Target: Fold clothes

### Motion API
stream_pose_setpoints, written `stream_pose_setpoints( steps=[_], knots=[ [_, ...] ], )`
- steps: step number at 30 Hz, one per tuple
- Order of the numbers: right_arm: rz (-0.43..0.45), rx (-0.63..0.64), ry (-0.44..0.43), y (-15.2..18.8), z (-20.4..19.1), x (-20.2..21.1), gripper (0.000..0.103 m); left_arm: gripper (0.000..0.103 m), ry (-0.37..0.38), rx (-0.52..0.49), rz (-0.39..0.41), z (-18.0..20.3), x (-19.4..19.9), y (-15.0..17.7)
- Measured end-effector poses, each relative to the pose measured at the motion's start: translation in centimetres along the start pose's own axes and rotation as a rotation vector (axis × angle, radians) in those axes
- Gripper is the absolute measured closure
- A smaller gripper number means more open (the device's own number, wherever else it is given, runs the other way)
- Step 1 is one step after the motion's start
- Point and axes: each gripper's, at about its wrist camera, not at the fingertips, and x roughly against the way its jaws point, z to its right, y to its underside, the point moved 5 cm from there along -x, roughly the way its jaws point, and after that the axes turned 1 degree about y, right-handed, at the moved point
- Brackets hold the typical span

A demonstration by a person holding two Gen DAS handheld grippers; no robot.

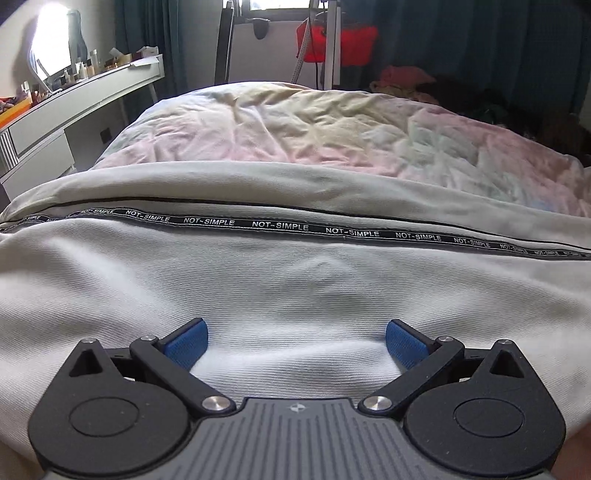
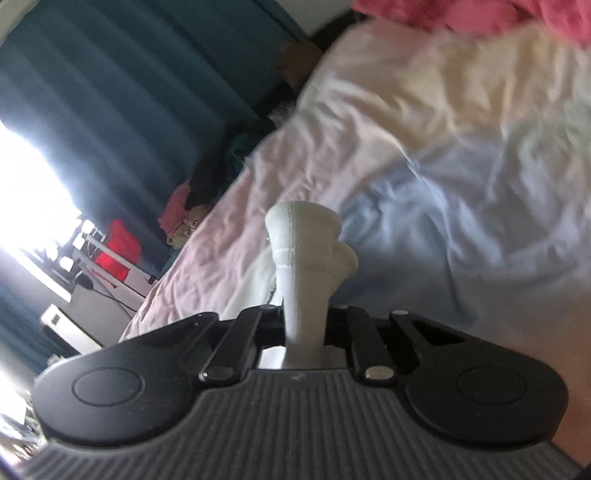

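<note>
White cloth, a garment [image 1: 295, 280] of ribbed weave, was spread across the near part of the bed [image 1: 295, 122] in the left wrist view, and a black tape [image 1: 280, 226] printed with the words NOT-SIMPLE was seen running across it from side to side. The left gripper [image 1: 296, 345] was held low over this garment with its blue-padded fingers [image 1: 186, 343] spread wide apart, and the cloth between them was raised in a soft fold; nothing was gripped there. Beyond the garment, a crumpled pastel quilt [image 1: 332, 129] was seen covering the bed. A white table [image 1: 92, 92] crowded with small bottles stood to the left, dark curtains [image 1: 480, 44] hung behind, and a red bag [image 1: 351, 44] was seen against a stand near the window.

In the right wrist view, which was tilted and blurred, the right gripper [image 2: 304, 328] was seen with its fingers pressed together on a bunched strip of the white garment [image 2: 303, 258], which stood up out of them in a knotted wad. The quilt [image 2: 443, 147] lay behind it, a pink cloth [image 2: 480, 14] was seen at the upper edge, and the curtains [image 2: 147, 92] filled the left side.
</note>
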Motion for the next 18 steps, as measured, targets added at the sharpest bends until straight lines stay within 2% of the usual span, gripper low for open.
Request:
stream_pose_setpoints(
  steps=[5,8,10,14,18],
  knots=[
    [0.062,0.161,0.012,0.0,-2.6,1.2,0.092,0.000,0.011,0.004,-0.004,-0.2,0.3,-0.3],
    [0.137,0.264,0.009,0.4,-5.3,2.7,0.092,0.000,0.063,-0.001,0.003,0.2,0.9,-0.5],
    [0.194,0.378,-0.014,1.4,-8.5,4.2,0.092,0.000,0.098,0.005,0.012,0.2,1.5,-0.8],
    [0.328,0.716,-0.155,6.7,-16.7,8.3,0.092,0.000,0.172,0.072,0.090,-1.1,3.7,-1.8],
    [0.320,0.932,-0.349,15.0,-21.5,10.3,0.092,0.000,0.213,0.184,0.193,-4.1,6.2,-3.2]
  ],
)
